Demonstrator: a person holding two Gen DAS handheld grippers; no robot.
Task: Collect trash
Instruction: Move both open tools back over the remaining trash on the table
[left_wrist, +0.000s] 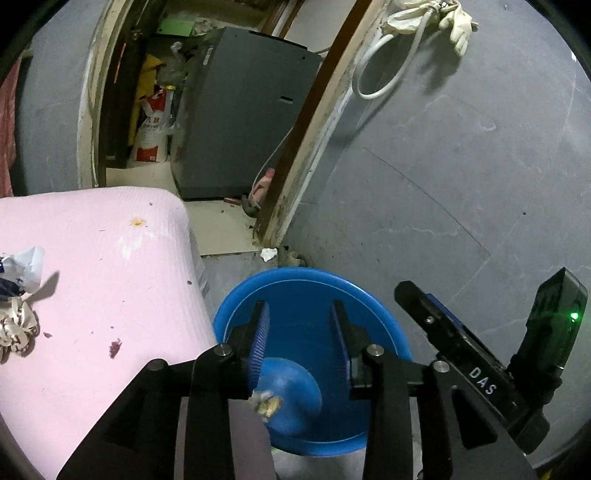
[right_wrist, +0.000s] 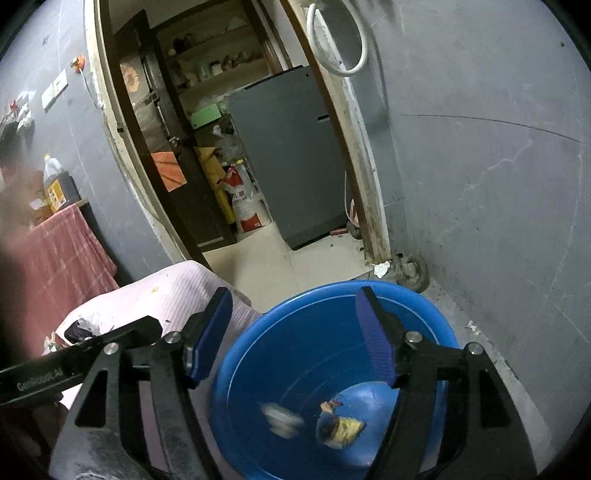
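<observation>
A blue basin (left_wrist: 242, 295) (right_wrist: 314, 293) stands on the floor beside a pink-covered table (left_wrist: 92, 266) (right_wrist: 177, 291). My left gripper (left_wrist: 300, 310) hangs over the basin with its jaws apart. A crumpled pale scrap (left_wrist: 266, 400) sits loose below them, not pressed by the pads; the scrap (right_wrist: 280, 419) looks blurred inside the basin in the right wrist view. A yellow wrapper (right_wrist: 341, 428) lies on the basin's bottom. My right gripper (right_wrist: 293, 295) is open and empty above the basin's rim. Crumpled wrappers (left_wrist: 22, 269) (right_wrist: 81, 325) and a tissue wad (left_wrist: 14, 328) lie on the table.
A grey wall (left_wrist: 461, 166) rises right behind the basin. A doorway opens onto a room with a grey cabinet (left_wrist: 243, 110) (right_wrist: 291, 155) and sacks. A white scrap (left_wrist: 268, 254) (right_wrist: 381, 268) lies on the floor by the door frame.
</observation>
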